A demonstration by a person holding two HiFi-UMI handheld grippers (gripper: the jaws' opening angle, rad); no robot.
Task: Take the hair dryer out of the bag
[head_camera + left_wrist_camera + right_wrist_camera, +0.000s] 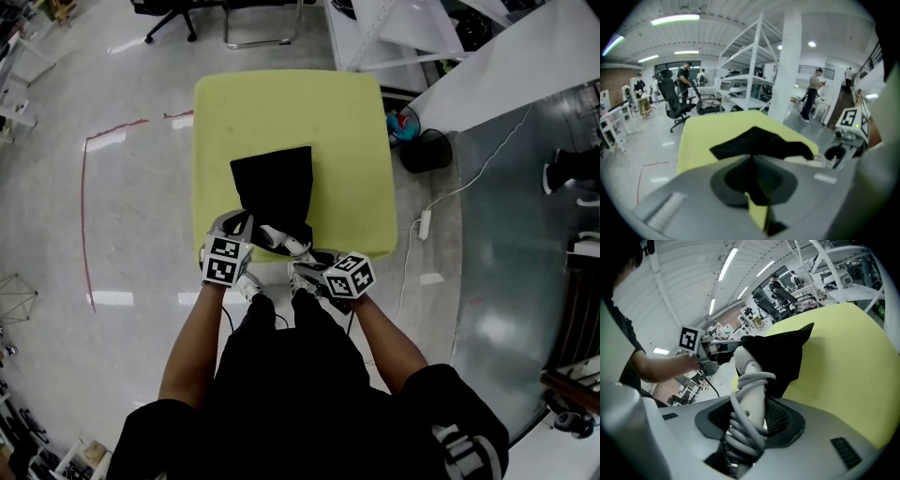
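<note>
White hair dryer [749,380], grey cord coiled round its handle, was grasped by the right tongs [751,427], its head inside the black bag [274,187] just beyond. Left tongs [752,161] were clenched on the bag's near edge.

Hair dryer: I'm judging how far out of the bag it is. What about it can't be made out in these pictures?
- Right gripper view: the head of the hair dryer is hidden inside the bag. Only its cord-wrapped handle shows.
- Same view: the handle's lower end is hidden by the body of the right gripper.
- Head view: it is too small for detail, and the right gripper covers part of the handle.
</note>
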